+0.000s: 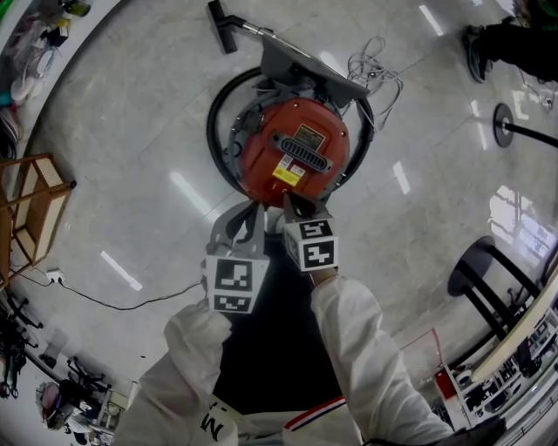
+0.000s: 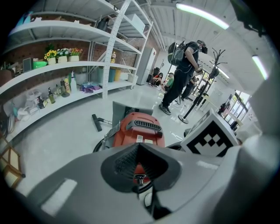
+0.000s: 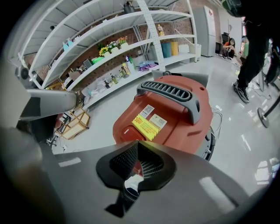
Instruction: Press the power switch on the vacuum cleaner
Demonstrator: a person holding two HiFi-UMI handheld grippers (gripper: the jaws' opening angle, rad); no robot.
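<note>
A round red vacuum cleaner (image 1: 292,157) with a grey handle (image 3: 173,92) and a yellow label (image 3: 144,127) stands on the floor in front of me. Its red power switch (image 3: 127,131) sits on the near edge of the top, beside the label. My right gripper (image 1: 293,206) is shut on nothing, and its tips (image 3: 138,145) hover just short of the switch. My left gripper (image 1: 248,216) is also shut and empty. It hangs to the left of the right one, near the vacuum's (image 2: 139,130) front rim, tips (image 2: 139,147) together.
The vacuum's black hose (image 1: 214,131) curls round its left side, and a floor nozzle (image 1: 222,24) lies behind it. A white cable (image 1: 377,61) lies at the back right. A wooden rack (image 1: 35,209) stands left, a black stool (image 1: 479,270) right. A person (image 2: 183,65) stands beyond, by shelves (image 2: 65,70).
</note>
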